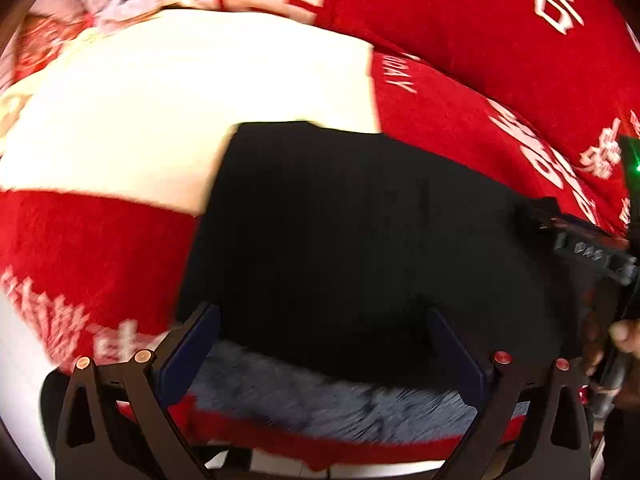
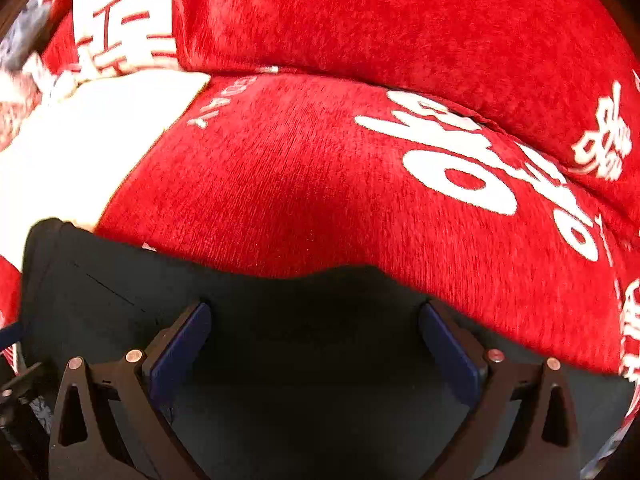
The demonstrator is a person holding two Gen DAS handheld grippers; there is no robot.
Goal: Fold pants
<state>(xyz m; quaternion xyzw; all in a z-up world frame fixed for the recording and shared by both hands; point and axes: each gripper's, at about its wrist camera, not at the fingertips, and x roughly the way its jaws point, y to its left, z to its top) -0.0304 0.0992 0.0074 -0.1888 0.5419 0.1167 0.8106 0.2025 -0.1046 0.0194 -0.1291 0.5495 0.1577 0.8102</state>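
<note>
The pants (image 1: 360, 232) lie folded compact on the blanket (image 2: 320, 168); both grippers (image 1: 320, 344) (image 2: 316, 340) are held apart over them, little seemingly left.

Red pillows (image 2: 400, 20) block far side; blanket (image 2: 300, 184) clear.

Your surface: red-and-white blanket (image 2: 304, 168) over bed. Black pants (image 1: 340, 232) flat on it; red pillow (image 1: 480, 20) at far edge.

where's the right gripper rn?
In the left wrist view the right gripper sits at the far right edge, over the black pants on the red blanket.
</note>
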